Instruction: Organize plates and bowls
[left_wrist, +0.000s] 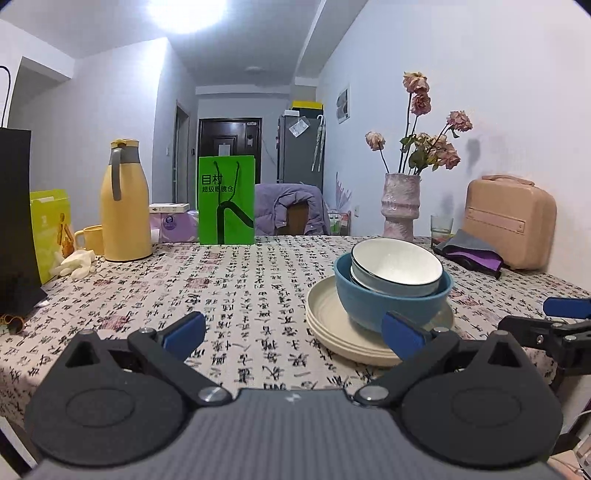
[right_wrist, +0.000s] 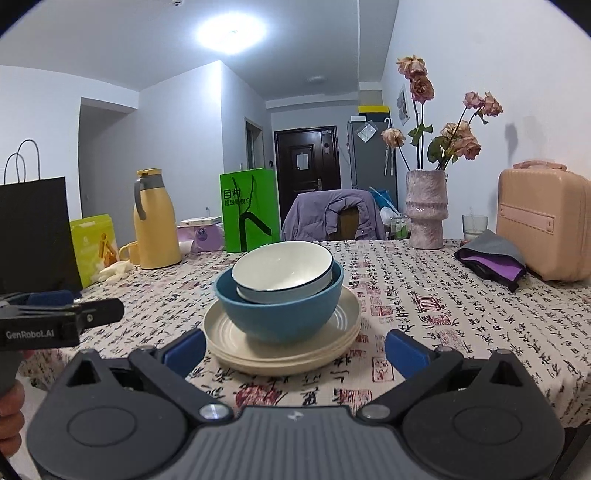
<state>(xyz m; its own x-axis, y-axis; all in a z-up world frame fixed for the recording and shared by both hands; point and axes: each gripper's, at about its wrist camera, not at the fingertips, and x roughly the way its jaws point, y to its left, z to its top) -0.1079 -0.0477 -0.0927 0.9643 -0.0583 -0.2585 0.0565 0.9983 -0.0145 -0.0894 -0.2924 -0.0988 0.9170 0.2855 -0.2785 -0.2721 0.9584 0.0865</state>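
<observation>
Left gripper (left_wrist: 293, 332) is hovering with fingers spread and empty, left of the plate stack (right_wrist: 280, 350). Centre: white bowl (right_wrist: 282, 271) is sitting tilted inside blue bowl (right_wrist: 279, 310) atop the stack; likely rigid, glazed, slippery, breakable, best taken at the rim. Right gripper (right_wrist: 295, 349) is facing the stack, released, holding nothing.

Probably home: dining table (right_wrist: 443, 295), fridge (right_wrist: 371, 155)
</observation>
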